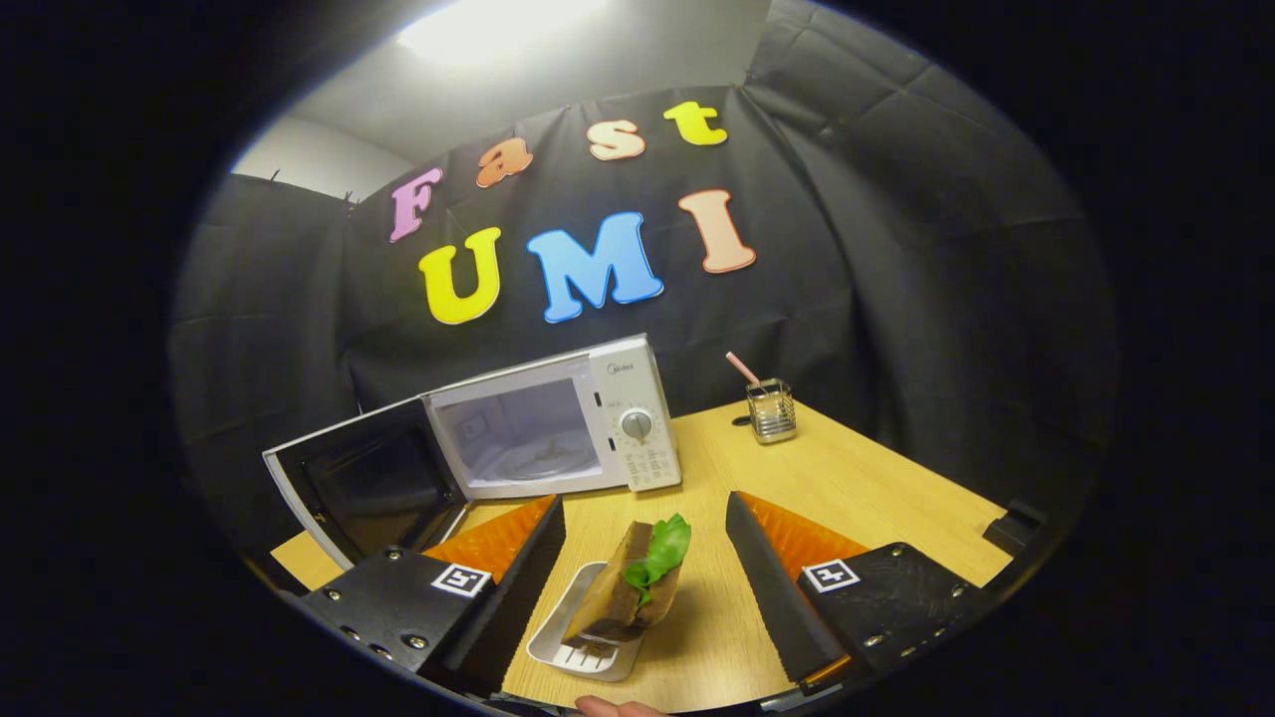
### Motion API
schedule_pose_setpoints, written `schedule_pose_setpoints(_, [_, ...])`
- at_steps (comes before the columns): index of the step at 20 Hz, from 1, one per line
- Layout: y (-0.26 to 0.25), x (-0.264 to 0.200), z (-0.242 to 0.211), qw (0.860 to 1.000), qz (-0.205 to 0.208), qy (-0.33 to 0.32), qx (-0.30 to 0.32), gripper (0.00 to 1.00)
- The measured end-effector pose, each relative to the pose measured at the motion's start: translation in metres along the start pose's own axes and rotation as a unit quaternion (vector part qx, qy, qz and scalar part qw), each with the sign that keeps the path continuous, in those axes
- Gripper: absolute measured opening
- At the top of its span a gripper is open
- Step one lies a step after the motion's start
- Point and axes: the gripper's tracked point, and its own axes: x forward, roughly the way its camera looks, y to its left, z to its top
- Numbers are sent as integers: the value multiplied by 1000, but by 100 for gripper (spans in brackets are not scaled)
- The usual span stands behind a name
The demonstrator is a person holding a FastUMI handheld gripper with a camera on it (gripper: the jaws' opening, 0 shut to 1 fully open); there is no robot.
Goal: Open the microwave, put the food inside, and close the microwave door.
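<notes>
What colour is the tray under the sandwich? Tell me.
White: the tray lies between the open gripper's fingers in the gripper view.

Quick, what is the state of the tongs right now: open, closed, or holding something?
Tongs: open, holding nothing; the sandwich on its small tray sits between the two fingers, untouched.

Dim booth, overhead lamp (498, 25) glare, fisheye-bent edges, sharp focus

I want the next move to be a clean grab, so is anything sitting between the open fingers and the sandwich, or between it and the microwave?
Nothing visible blocks either. The sandwich on its white tray lies between the gripper's open fingers; bare table leads to the microwave, its door swung open.
</notes>
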Motion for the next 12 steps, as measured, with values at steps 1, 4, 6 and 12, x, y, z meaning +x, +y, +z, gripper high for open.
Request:
schedule_pose_setpoints(1, [-2, 4, -11, 1000, 1, 13, 5, 98])
schedule_pose_setpoints(4, [-3, 14, -40, 998, 9, 56, 38, 98])
schedule_pose_setpoints(6, [-4, 20, -53, 996, 12, 76, 56, 98])
schedule_pose_setpoints(12, [6, 26, -62, 992, 30, 94, 82, 48])
